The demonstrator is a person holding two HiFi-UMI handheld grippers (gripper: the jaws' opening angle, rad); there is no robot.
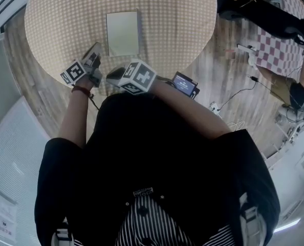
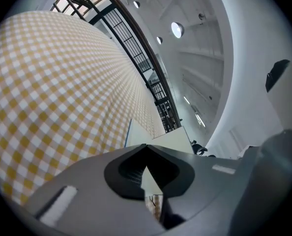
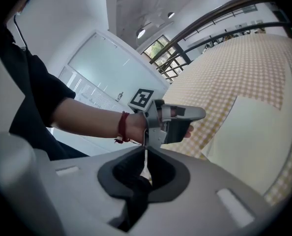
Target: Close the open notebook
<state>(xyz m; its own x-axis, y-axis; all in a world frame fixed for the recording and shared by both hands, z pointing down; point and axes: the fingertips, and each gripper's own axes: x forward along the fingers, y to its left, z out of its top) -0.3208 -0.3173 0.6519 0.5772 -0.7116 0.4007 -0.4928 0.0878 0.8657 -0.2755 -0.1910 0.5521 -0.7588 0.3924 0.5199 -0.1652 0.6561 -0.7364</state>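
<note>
The notebook lies closed and flat on the round table, which has a yellow-checked cloth; only its pale cream cover shows. My left gripper hovers over the table's near edge, just left of the notebook's near corner, jaws shut and empty. My right gripper is beside it, nearer to me and pointing left, also shut with nothing held. In the left gripper view the closed jaws point over the cloth at the notebook. The right gripper view looks past its closed jaws at the left gripper, with the notebook to the right.
The table edge curves close in front of me, with wooden floor around it. A small device with a lit screen sits by my right forearm. Cables and a red-checked cloth lie to the right. A railing stands behind the table.
</note>
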